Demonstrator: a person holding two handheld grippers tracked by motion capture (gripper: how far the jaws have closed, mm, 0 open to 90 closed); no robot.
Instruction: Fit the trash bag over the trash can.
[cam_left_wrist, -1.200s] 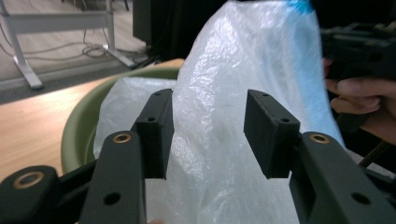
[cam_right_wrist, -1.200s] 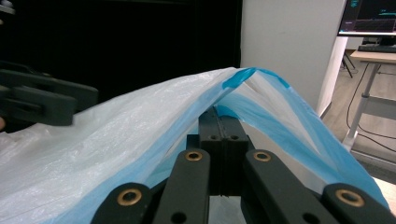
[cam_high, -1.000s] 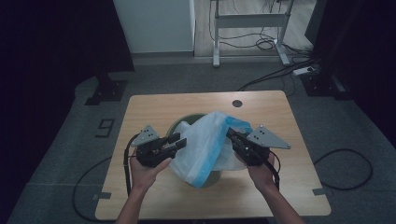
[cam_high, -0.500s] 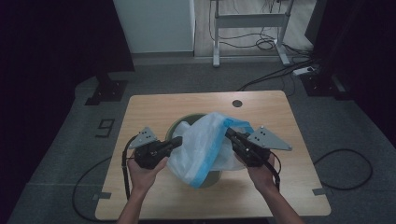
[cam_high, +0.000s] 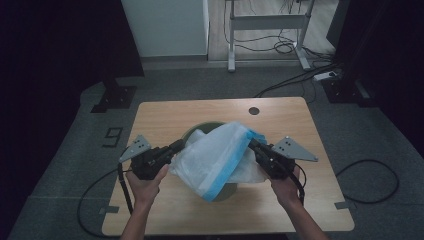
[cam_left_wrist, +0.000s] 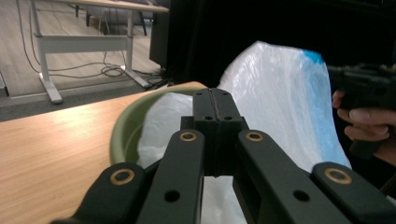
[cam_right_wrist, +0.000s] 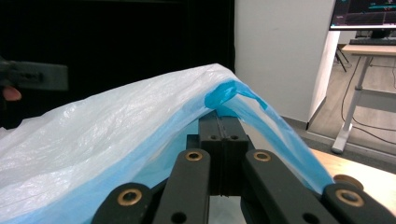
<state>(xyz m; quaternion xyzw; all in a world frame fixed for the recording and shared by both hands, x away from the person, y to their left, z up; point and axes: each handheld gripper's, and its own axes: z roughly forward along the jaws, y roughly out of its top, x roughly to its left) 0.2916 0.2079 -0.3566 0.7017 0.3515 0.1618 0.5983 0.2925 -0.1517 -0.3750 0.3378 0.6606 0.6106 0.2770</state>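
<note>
I have a thin white plastic bag with a blue rim (cam_high: 220, 157) stretched between my two grippers, above the green bin (cam_high: 200, 131) that stands in the middle of the bench (cam_high: 165, 112). My right gripper (cam_high: 251, 143) is clamped on the blue hem; in the right gripper view its jaws meet on a bunched fold of blue film (cam_right_wrist: 223, 95). My left gripper (cam_high: 179, 145) has just been closing, and in the left gripper view its jaws now stand pressed together at the bag's white side (cam_left_wrist: 275, 93). I judge that they pinch a fold of the film there, though the pinch itself is hidden behind the jaw tips.

The step in hand, as I read it, is to spread the bag's mouth and bring it over the bin's rim (cam_left_wrist: 140, 112). To do this well I should draw my hands apart evenly, so that the film goes taut without tearing at either pinch. The blue hem should stay uppermost and the loose body should hang down into the bin. I would lower both sides together, and hook the far edge over the rim first. If the left side slips, I should regrip nearer the hem, not on the slack white film.
</note>
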